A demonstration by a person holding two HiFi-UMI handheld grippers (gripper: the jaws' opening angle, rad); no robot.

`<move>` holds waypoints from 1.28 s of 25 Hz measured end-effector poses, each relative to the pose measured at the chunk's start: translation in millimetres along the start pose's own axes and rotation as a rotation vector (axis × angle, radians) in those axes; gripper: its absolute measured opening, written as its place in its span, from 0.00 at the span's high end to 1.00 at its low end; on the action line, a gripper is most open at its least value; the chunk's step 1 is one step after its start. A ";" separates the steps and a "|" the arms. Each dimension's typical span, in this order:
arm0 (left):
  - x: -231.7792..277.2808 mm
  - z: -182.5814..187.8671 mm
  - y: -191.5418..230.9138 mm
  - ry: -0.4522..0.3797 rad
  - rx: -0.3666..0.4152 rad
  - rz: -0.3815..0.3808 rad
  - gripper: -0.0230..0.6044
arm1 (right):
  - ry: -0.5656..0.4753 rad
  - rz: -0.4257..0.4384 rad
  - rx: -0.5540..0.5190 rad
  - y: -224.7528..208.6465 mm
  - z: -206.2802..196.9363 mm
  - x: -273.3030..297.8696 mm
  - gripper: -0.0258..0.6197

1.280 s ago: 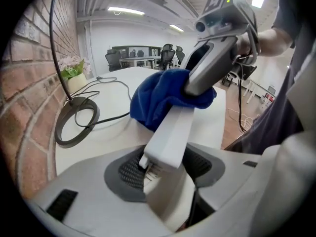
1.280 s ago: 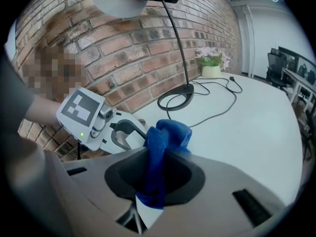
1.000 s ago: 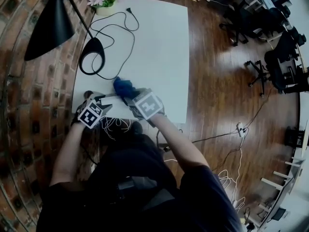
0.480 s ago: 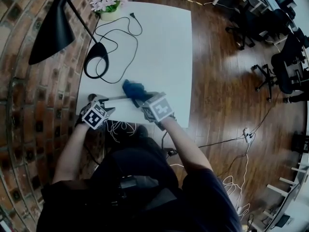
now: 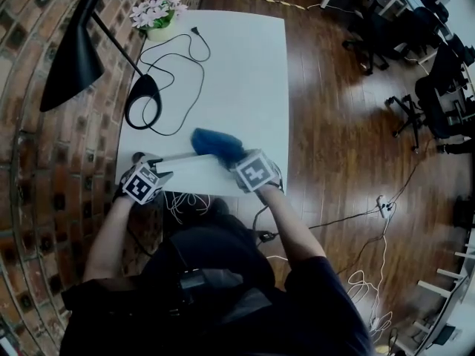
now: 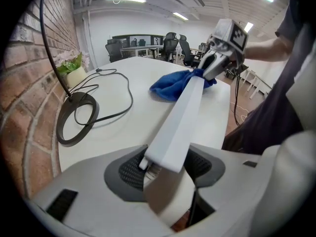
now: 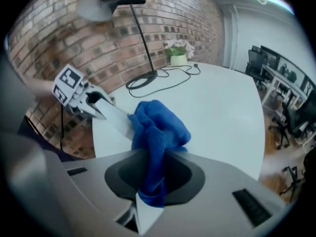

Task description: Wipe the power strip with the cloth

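- Grips one end of the white power strip in the left gripper, tipped steeply downward, jaws fairly wide and pressed on the strip's two sides.
- Pinches a fold of the blue cloth in the right gripper, also tipped downward, jaws narrow, the rest of the cloth bunched just ahead of the tips.
- Rests that bunch against the strip's far end, straight ahead of the left claw.
- Points the two claws toward each other along the strip, one forearm reaching in from each side of the body in the head view.
- Works close to the near edge of the table, just behind both claws, with the right-hand edge near the right claw's outer side.
- Has broad bare white top beyond the right claw's tips.
- Stands well apart from the lamp's ring base and looping black cord, ahead and to the left of the left claw, and from the flower pot at the far corner.
- Close on the left claw's outer side, a brick wall.
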State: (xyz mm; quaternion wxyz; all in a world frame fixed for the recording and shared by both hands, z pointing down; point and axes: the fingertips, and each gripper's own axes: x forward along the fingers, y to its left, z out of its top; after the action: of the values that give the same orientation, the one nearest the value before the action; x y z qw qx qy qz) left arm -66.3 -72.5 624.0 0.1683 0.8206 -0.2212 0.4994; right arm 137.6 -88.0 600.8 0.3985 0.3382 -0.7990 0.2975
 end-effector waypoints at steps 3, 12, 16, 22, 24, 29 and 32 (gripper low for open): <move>2.6 -4.4 4.9 0.010 0.011 0.014 0.60 | -0.020 0.021 0.128 -8.7 -29.9 -3.4 0.85; 3.5 -3.8 4.7 0.023 -0.004 0.022 0.60 | -0.160 0.086 0.310 -6.5 -24.3 -12.8 0.85; 6.0 -5.2 7.4 0.036 0.001 0.037 0.60 | -0.157 0.126 0.377 -1.3 -34.4 -12.4 0.85; 0.4 -0.7 1.9 0.026 -0.016 0.033 0.60 | -0.239 0.149 0.448 -3.6 -23.2 -18.3 0.85; -0.6 0.5 -1.1 0.027 -0.019 0.039 0.60 | -0.272 0.158 0.475 -8.0 -17.9 -25.2 0.85; -1.8 1.5 -2.5 0.012 0.006 0.065 0.60 | -0.264 0.146 0.440 -14.2 -18.7 -33.3 0.84; -2.6 0.5 -1.7 -0.004 0.035 0.098 0.60 | -0.259 0.111 0.399 -17.9 -20.1 -34.9 0.83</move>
State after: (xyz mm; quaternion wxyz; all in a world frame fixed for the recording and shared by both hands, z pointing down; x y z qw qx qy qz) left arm -66.1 -70.9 621.4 0.1287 0.8128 -0.2525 0.5090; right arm 176.1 -73.0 585.4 0.2009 0.4010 -0.7863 0.4250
